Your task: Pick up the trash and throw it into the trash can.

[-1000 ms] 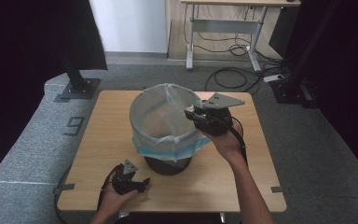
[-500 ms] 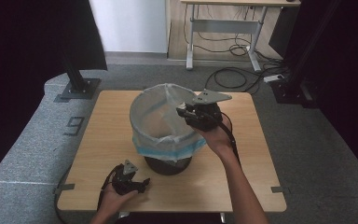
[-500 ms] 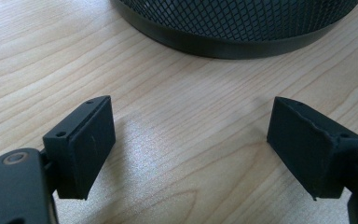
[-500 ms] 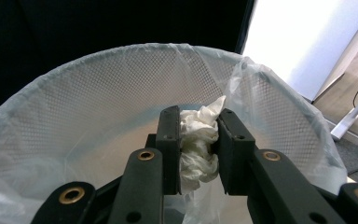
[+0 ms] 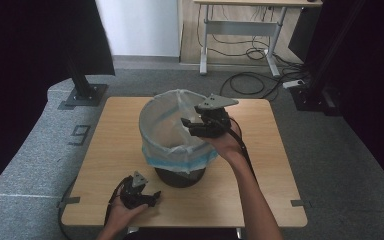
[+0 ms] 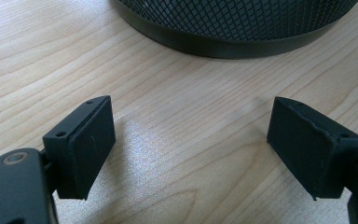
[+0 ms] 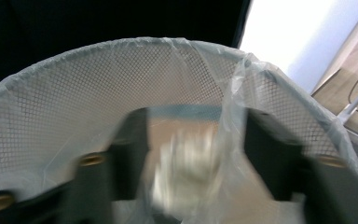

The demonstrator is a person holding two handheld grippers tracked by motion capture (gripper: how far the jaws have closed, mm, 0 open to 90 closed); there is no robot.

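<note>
Item 1: bin [image 5: 180, 175] – black mesh, round, stands upright near middle of table [image 5: 275, 165], toward the person's side

Item 2: bag [image 5: 167, 127] – clear plastic w/ blue band, lines the bin, top folded out over the rim & hanging down the outside

Item 3: right gripper [image 5: 192, 126] – held over the bin's right rim, pointing in across the opening; jaws have just been opening & now stand apart. Right gripper view blurred: a pale crumpled lump [image 7: 186, 170] shows between the jaws, inside the bag; can't tell what it is or whether the pads touch it

Item 4: left gripper [image 5: 152, 197] – lies low on table at front left, just beside the bin's base; jaws wide apart, only bare wood between them

Bkgd: grey carpet, desk w/ cables by far wall
</note>
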